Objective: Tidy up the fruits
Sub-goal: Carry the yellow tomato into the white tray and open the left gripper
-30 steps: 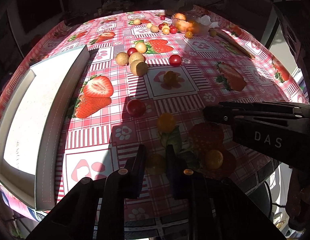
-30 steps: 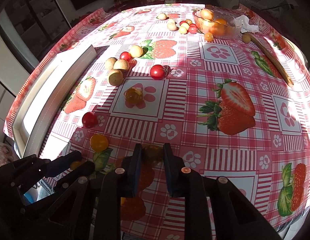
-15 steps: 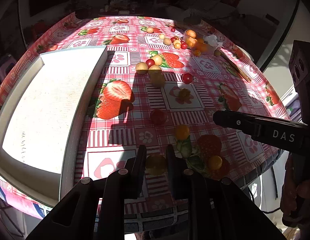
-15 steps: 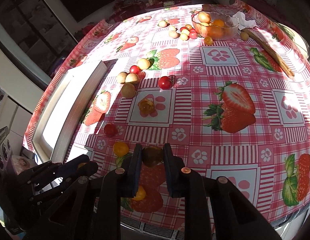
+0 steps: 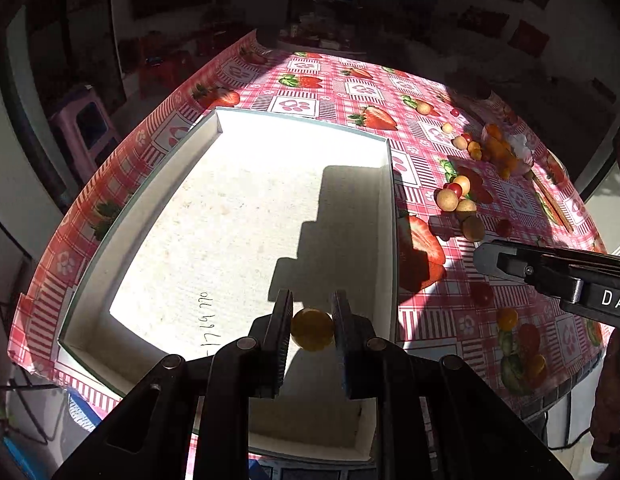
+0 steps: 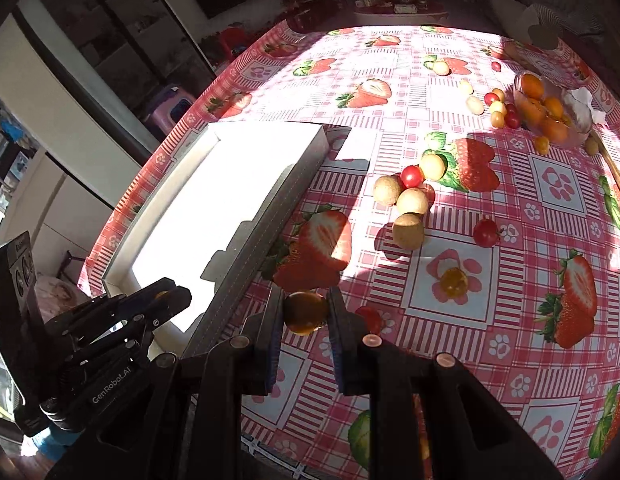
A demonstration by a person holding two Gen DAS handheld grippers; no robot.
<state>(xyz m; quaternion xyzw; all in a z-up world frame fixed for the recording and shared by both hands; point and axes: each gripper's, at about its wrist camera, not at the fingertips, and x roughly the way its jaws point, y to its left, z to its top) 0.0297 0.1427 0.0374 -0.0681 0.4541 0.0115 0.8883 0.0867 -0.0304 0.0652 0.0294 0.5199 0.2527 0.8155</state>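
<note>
My left gripper (image 5: 312,328) is shut on a yellow cherry tomato (image 5: 312,329) and holds it above the near right part of the white shallow box (image 5: 245,216). My right gripper (image 6: 305,312) is shut on an amber cherry tomato (image 6: 305,312), raised over the tablecloth just right of the box's long wall (image 6: 265,236). The left gripper also shows at the lower left of the right wrist view (image 6: 165,300). The right gripper's fingers (image 5: 550,272) reach in from the right in the left wrist view.
Loose fruits lie on the strawberry-print cloth: beige round fruits (image 6: 408,204), red tomatoes (image 6: 486,233), a yellow one (image 6: 454,282). A glass bowl of orange fruits (image 6: 550,112) stands far right. A purple stool (image 5: 85,128) stands beyond the table's left edge.
Both grippers lifted their tomatoes off the cloth and swung left. The left one now hangs over the white box; the right one has come close beside the box wall.
</note>
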